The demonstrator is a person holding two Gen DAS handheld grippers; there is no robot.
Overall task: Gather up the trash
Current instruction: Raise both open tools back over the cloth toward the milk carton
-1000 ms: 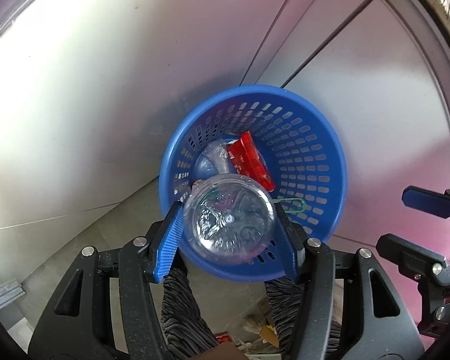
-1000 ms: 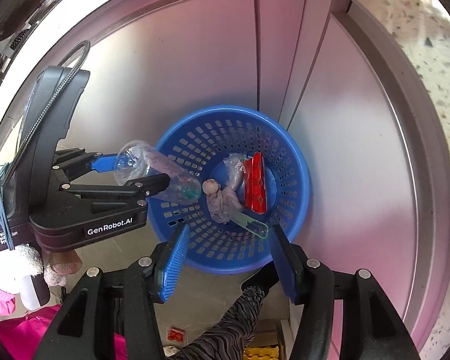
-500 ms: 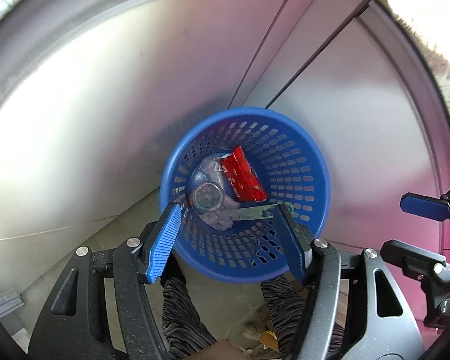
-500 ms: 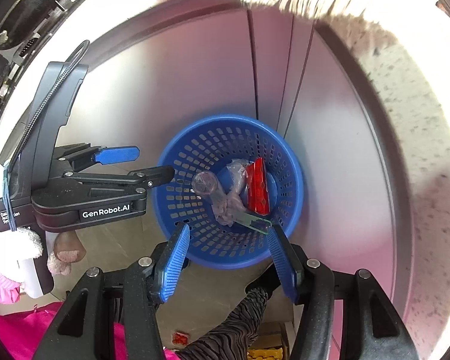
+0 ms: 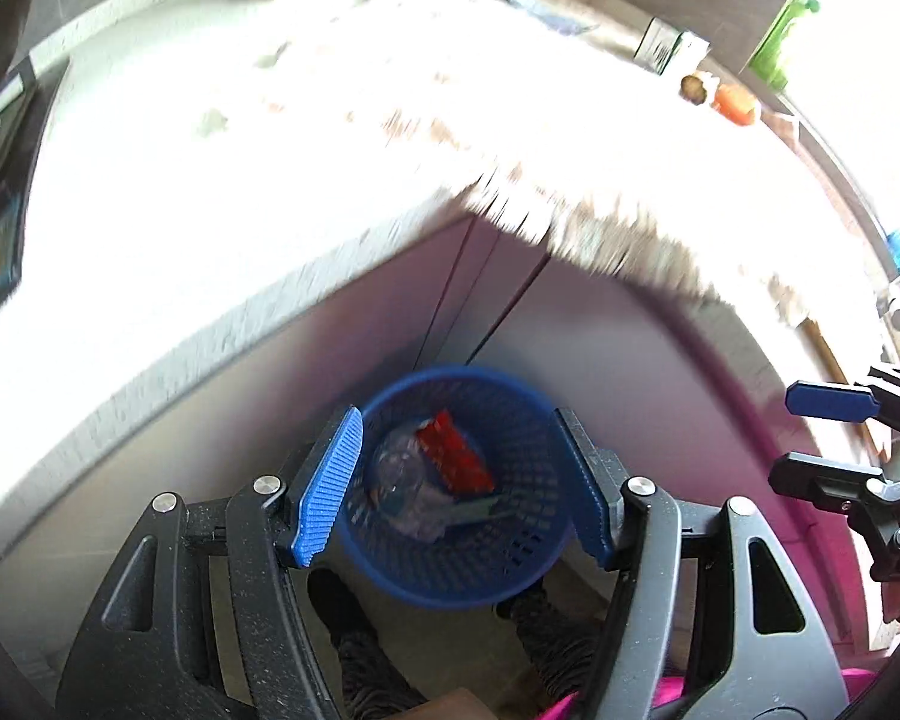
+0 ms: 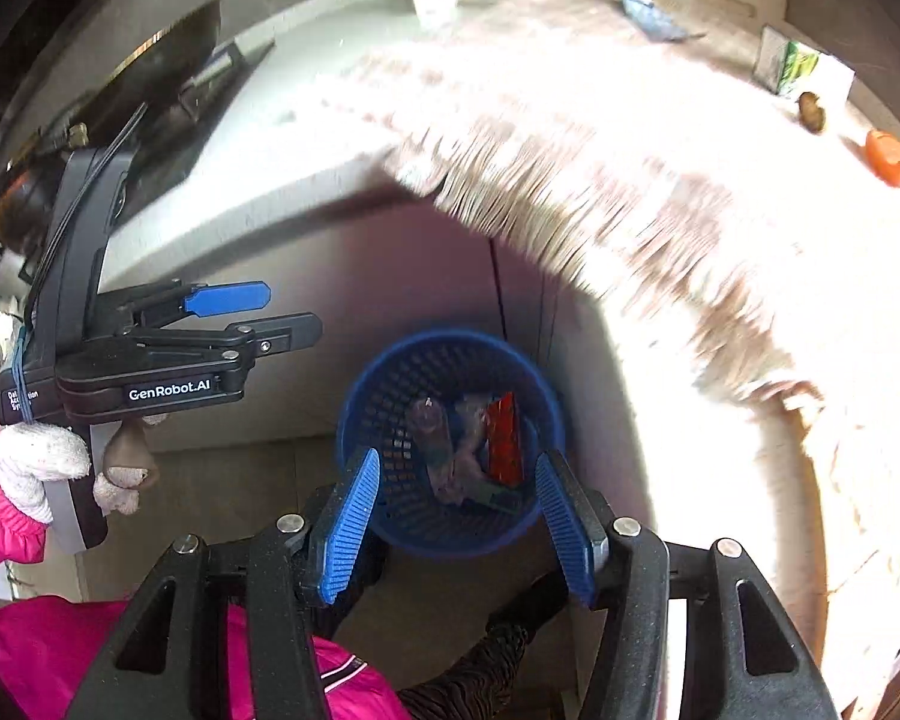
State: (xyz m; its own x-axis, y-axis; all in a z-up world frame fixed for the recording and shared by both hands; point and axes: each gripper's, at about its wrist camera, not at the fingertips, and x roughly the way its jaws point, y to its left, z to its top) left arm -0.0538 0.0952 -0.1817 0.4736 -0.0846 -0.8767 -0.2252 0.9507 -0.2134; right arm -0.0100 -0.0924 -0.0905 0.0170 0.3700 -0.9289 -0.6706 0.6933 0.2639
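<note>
Holding both my left gripper (image 5: 462, 483) and right gripper (image 6: 456, 525) wide and empty, I see the blue basket (image 5: 513, 570) at lower centre with a clear bottle (image 5: 399, 474) inside.

Motion blur smears the fringed cloth (image 6: 660, 228) along the counter edge and softens the blue basket (image 5: 510, 564). The contents of the basket (image 5: 426, 480) merge together, individual items indistinct. The right gripper (image 5: 822, 438) is cut off by the frame edge. The small carton (image 6: 789, 66) shows unreadable print.
</note>
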